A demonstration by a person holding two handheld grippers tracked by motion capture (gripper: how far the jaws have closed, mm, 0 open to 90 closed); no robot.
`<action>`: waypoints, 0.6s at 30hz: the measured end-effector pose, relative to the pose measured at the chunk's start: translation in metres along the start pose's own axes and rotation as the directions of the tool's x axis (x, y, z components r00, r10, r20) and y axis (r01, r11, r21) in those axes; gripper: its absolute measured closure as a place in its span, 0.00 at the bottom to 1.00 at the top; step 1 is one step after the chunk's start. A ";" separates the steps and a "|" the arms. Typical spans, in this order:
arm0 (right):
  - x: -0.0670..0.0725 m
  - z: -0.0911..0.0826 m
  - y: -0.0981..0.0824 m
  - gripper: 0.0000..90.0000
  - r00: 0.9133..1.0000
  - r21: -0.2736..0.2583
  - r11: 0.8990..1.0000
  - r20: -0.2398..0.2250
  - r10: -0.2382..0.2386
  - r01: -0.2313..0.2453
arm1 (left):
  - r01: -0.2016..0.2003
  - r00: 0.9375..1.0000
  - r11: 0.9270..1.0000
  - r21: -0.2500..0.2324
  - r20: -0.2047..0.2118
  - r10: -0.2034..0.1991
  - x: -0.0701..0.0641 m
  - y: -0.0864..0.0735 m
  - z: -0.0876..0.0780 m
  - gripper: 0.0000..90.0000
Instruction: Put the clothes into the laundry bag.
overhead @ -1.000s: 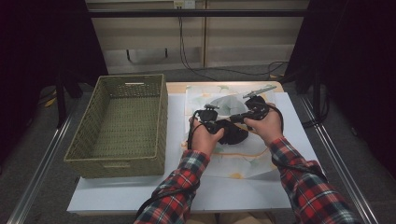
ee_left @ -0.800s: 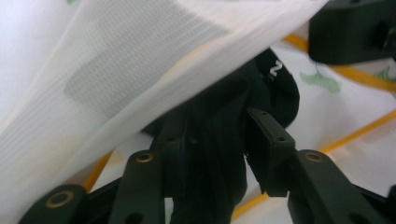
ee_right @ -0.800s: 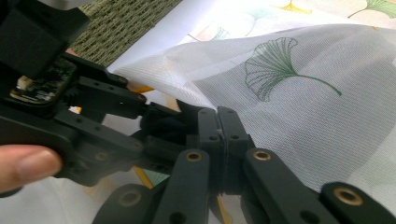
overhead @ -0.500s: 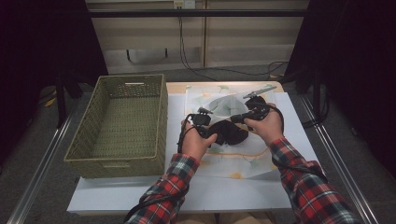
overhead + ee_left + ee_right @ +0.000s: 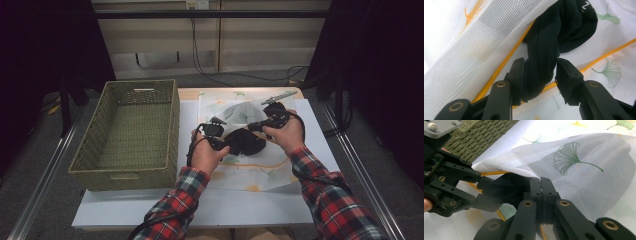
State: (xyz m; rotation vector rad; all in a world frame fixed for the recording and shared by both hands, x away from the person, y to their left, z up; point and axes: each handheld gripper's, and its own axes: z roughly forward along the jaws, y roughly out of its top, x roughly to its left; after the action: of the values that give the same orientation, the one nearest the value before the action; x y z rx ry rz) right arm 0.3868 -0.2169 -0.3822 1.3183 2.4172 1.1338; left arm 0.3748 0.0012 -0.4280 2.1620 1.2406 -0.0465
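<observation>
Two grippers work at a white mesh laundry bag (image 5: 235, 112) on the table: the right gripper (image 5: 541, 185) pinches its edge shut, while the left gripper (image 5: 540, 72), jaws just closing, has a black garment (image 5: 554, 35) between them at the bag's mouth

Left tongs (image 5: 540, 75) shifted leftward, away from right tongs (image 5: 540, 185); jaws just closing further, black garment (image 5: 549, 47) between them. Garment drawn out lower from mesh bag (image 5: 586, 170).
</observation>
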 end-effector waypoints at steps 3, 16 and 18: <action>0.000 0.000 0.000 1.00 1.000 -0.006 1.000 -0.006 0.003 -0.003 | -0.007 1.000 1.000 0.010 -0.002 0.007 -0.001 0.000 -0.001 0.68; 0.000 0.000 0.000 1.00 1.000 -0.002 1.000 -0.003 0.000 0.000 | -0.009 0.998 1.000 -0.003 0.054 0.009 -0.017 0.002 0.006 0.89; 0.000 0.000 0.000 1.00 1.000 0.000 1.000 0.001 0.001 -0.001 | -0.001 0.997 1.000 -0.012 0.075 0.001 -0.017 0.002 0.008 0.91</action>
State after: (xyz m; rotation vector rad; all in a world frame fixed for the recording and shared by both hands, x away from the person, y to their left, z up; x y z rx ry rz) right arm 0.3864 -0.2174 -0.3823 1.3197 2.4157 1.1333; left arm 0.3692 -0.0163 -0.4275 2.1306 1.1945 -0.1178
